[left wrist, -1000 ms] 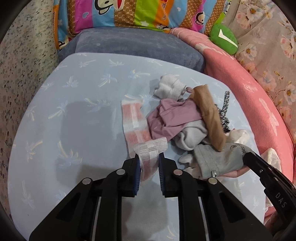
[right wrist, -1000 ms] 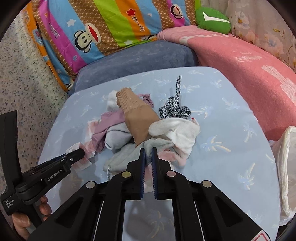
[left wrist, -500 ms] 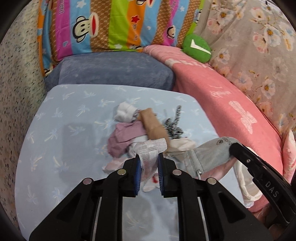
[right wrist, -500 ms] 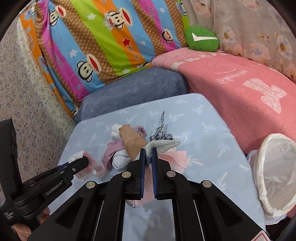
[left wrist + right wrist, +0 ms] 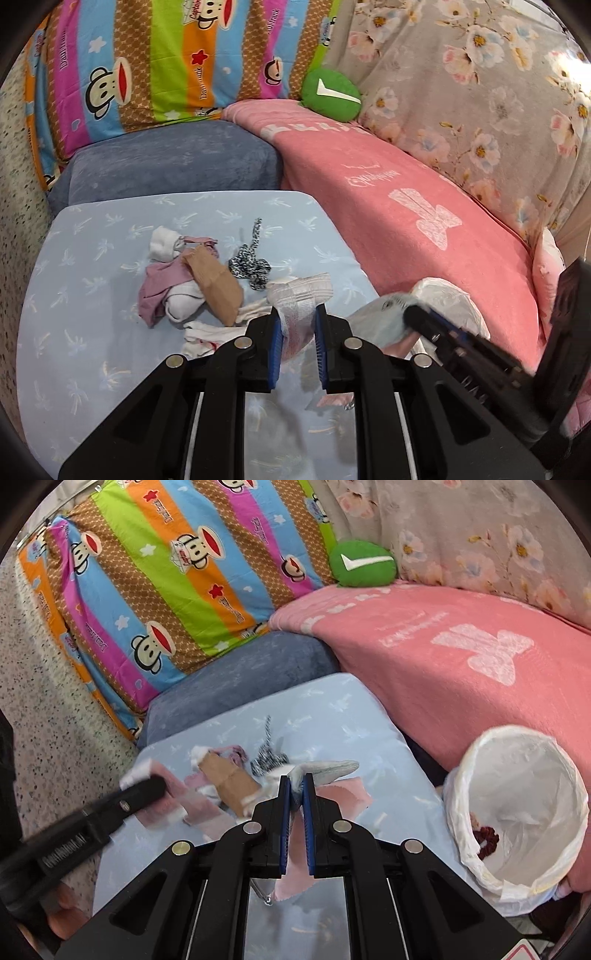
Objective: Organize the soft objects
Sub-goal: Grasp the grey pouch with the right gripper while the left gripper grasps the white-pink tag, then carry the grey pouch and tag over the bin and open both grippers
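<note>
My left gripper [image 5: 297, 325] is shut on a pink-and-white striped sock [image 5: 301, 295], held above the light blue table [image 5: 81, 332]. My right gripper [image 5: 296, 789] is shut on a grey sock [image 5: 325, 766] with a pink piece [image 5: 343, 794] hanging under it, also lifted. On the table lies a pile: a tan stocking [image 5: 214, 278], a mauve cloth [image 5: 159, 284], white socks [image 5: 181, 306] and a black-and-white patterned piece [image 5: 251, 266]. A white-lined bin [image 5: 517, 805] stands right of the table with a dark red item [image 5: 485, 840] inside. The right gripper also shows blurred in the left wrist view [image 5: 410, 314].
A pink blanket [image 5: 406, 206] covers the couch to the right. A blue-grey cushion [image 5: 166, 166], a striped cartoon pillow [image 5: 166, 55] and a green plush [image 5: 330, 94] sit behind the table. Speckled floor [image 5: 48, 709] lies to the left.
Both grippers have risen and swung right with their socks, away from the pile. The bin has come into full view by the right gripper.
</note>
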Motion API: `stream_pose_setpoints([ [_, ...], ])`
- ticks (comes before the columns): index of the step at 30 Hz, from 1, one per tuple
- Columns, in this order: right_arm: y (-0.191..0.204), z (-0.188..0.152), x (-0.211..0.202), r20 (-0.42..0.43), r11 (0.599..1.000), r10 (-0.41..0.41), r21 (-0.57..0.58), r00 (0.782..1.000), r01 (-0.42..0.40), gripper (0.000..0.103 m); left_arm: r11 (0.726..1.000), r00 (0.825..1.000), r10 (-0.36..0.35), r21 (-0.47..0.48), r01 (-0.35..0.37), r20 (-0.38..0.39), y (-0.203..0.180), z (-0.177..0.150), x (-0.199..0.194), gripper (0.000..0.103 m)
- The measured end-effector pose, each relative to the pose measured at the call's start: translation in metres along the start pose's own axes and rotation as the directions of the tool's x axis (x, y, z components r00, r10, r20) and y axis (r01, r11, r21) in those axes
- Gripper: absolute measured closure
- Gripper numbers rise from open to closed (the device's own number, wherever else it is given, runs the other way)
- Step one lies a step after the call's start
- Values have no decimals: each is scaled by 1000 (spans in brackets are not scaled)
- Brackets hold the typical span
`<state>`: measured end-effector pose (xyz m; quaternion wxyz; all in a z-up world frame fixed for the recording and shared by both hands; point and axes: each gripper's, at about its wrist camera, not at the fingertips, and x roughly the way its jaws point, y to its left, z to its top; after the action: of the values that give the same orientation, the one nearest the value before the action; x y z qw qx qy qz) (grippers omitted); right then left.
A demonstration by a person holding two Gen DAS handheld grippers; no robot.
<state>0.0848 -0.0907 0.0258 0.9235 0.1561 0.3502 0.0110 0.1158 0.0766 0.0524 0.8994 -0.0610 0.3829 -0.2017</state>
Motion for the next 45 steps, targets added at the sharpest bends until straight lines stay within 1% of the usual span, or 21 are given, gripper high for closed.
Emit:
stream_pose_setpoints([
  [3, -17, -14, 4, -34, 999, -18, 28, 999, 19, 89, 1000, 1000, 1, 14, -1, -12, -6, -4, 4, 88],
  [6, -31, -28, 9, -62, 998, -27, 60, 998, 30, 78, 1000, 1000, 7, 20, -6, -29, -10, -10, 8, 88],
  [11, -49, -49, 17, -102, 997, -35, 68, 994, 42, 73, 1000, 999, 17, 22, -15, -51, -16, -17, 14, 88],
  [13, -53, -57, 23, -121, 996, -46, 68, 992, 55, 67, 999, 998, 21, 26, -19, -58, -18, -17, 16, 88],
  [22, -64, -87, 60, -219, 995, -75, 52, 973, 88, 66, 999, 996, 34, 37, -31, -81, -25, -22, 23, 88],
  [23, -65, -90, 63, -227, 995, -79, 48, 971, 93, 69, 999, 996, 35, 37, -32, -85, -25, -22, 24, 88],
  [24, -66, -92, 67, -238, 994, -83, 44, 968, 96, 76, 999, 995, 38, 38, -35, -87, -25, -23, 25, 88],
  [25, -66, -94, 69, -247, 994, -85, 42, 965, 99, 86, 999, 995, 39, 39, -36, -90, -25, -24, 26, 88],
  [27, -68, -98, 75, -269, 994, -88, 42, 959, 103, 96, 998, 995, 43, 39, -39, -94, -25, -25, 27, 88],
  [31, -70, -103, 76, -257, 995, -84, 36, 963, 97, 101, 998, 994, 47, 34, -44, -98, -25, -26, 28, 88],
  [33, -70, -102, 75, -255, 995, -82, 37, 963, 95, 101, 998, 994, 49, 35, -46, -98, -25, -26, 27, 88],
  [37, -70, -96, 66, -219, 995, -78, 46, 973, 90, 100, 998, 994, 50, 35, -47, -95, -26, -26, 26, 88],
  [38, -71, -93, 63, -212, 994, -84, 49, 974, 97, 100, 998, 994, 50, 35, -47, -94, -27, -26, 26, 88],
  [39, -72, -91, 62, -211, 994, -85, 52, 974, 98, 92, 998, 994, 50, 35, -47, -95, -27, -26, 26, 88],
  [40, -73, -89, 62, -213, 993, -87, 54, 973, 100, 79, 998, 994, 50, 35, -47, -95, -27, -26, 26, 88],
  [41, -73, -88, 62, -209, 993, -91, 55, 974, 105, 72, 998, 994, 49, 36, -46, -96, -27, -26, 26, 88],
  [42, -73, -89, 64, -207, 993, -97, 51, 973, 110, 61, 998, 994, 50, 37, -47, -99, -28, -27, 26, 88],
  [45, -71, -91, 72, -232, 994, -100, 26, 968, 109, 61, 998, 993, 53, 43, -49, -104, -30, -26, 28, 88],
])
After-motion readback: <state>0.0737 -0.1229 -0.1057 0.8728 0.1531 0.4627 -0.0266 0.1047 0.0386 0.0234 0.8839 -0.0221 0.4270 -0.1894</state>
